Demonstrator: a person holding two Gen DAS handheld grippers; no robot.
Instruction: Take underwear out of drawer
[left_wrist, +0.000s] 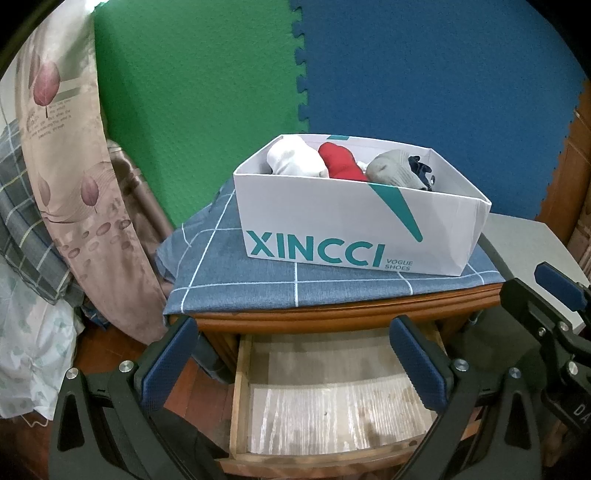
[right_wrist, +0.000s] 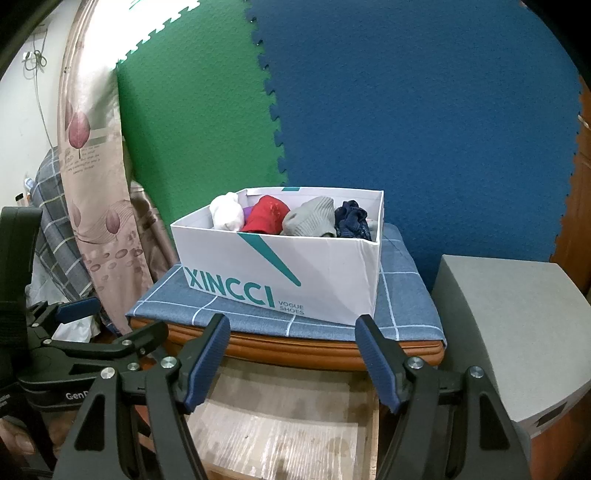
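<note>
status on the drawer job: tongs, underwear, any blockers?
Left tongs and right tongs open, nothing held. Drawer pulled out, visible part bare. Rolled underwear sits in the shoe box on top. Nothing in the way.

Colours here are loud: green mat (right_wrist: 192, 122) next to a blue mat (right_wrist: 424, 129) on the wall. White box (right_wrist: 332, 280) with teal XINCCI lettering and a teal slash. Inside it: a white roll (right_wrist: 227, 216), a red one (right_wrist: 266, 218), a grey ribbed one (right_wrist: 310, 221) and a dark navy one (right_wrist: 352, 219). Blue cloth (left_wrist: 314, 288) with a pale grid under the box, orange-brown wood nightstand (left_wrist: 332, 317), pale woodgrain drawer (left_wrist: 332, 406) bottom. Beige curtain (left_wrist: 70, 177) with pink leaves. Black tools with blue pads (left_wrist: 415, 362).
</note>
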